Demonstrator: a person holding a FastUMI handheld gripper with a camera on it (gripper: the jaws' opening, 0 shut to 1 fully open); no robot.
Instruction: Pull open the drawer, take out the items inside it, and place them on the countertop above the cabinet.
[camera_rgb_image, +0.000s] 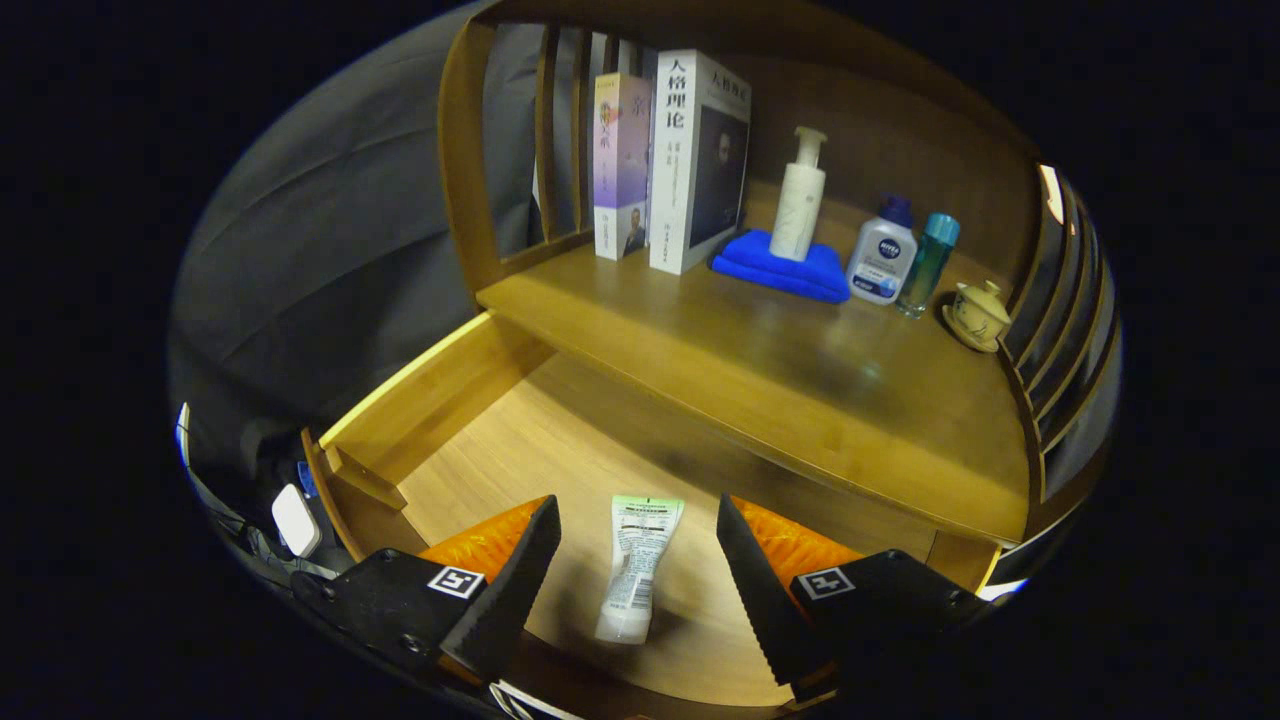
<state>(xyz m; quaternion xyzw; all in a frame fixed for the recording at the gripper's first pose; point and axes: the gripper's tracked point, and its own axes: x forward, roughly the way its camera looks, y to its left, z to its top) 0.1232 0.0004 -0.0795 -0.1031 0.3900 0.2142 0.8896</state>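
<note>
Drawer (470, 400) open; tube (637, 560) inside, bench (800, 400) beyond.
Gripper (638, 570): fingers spread wide, straddling the tube without touching, seemingly lined up to close on it for lifting out.

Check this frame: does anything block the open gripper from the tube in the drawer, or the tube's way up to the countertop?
Nothing visible does. The tube lies alone on the open drawer floor, between the spread fingers of the gripper. The countertop is bare at its front; books, bottles and cloth stand farther back.
</note>
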